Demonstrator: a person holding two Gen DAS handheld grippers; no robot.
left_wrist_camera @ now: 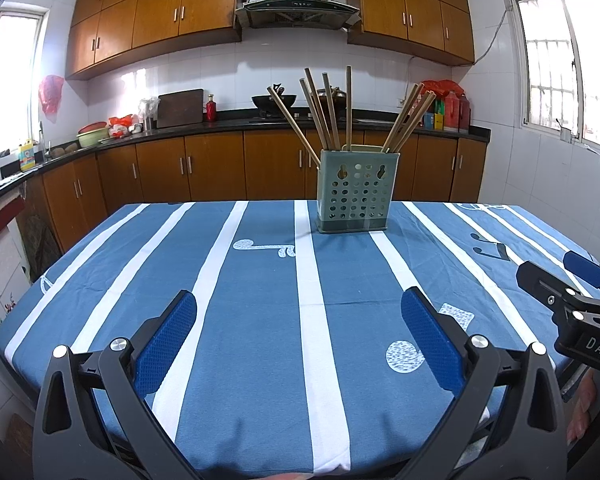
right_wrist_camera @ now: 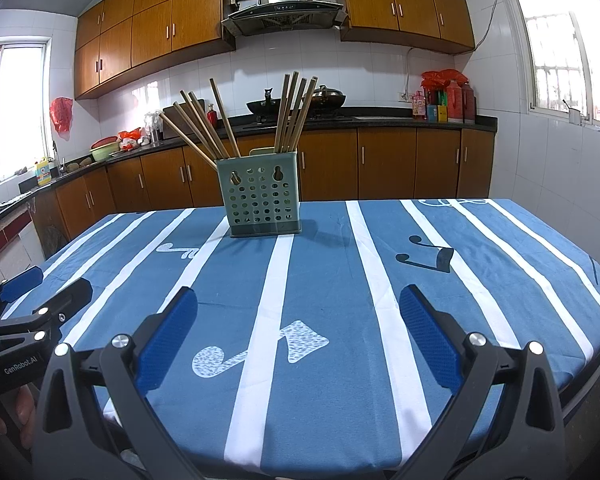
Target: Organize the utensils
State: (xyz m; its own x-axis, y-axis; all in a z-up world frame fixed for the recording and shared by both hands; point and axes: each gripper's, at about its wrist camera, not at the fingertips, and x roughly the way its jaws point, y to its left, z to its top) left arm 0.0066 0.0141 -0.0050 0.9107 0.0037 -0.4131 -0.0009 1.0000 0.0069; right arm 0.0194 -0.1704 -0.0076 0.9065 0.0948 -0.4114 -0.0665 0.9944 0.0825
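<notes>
A pale green perforated utensil holder (left_wrist_camera: 356,196) (right_wrist_camera: 260,200) stands upright near the far edge of the table. Several wooden chopsticks (left_wrist_camera: 324,116) (right_wrist_camera: 216,124) lean out of it in two bunches, one left and one right (left_wrist_camera: 410,118) (right_wrist_camera: 294,112). My left gripper (left_wrist_camera: 300,308) is open above the near part of the table, with nothing between its blue pads. My right gripper (right_wrist_camera: 300,304) is open too and holds nothing. Each gripper shows at the side of the other's view: the right gripper (left_wrist_camera: 556,276) and the left gripper (right_wrist_camera: 48,284). Both are well short of the holder.
The table wears a blue cloth with white stripes and music notes (left_wrist_camera: 308,280) (right_wrist_camera: 340,280). Behind it run wooden kitchen cabinets and a dark counter (left_wrist_camera: 220,124) with a wok, bottles and bowls. Windows flank the room. A hand shows at the lower edge (left_wrist_camera: 584,412).
</notes>
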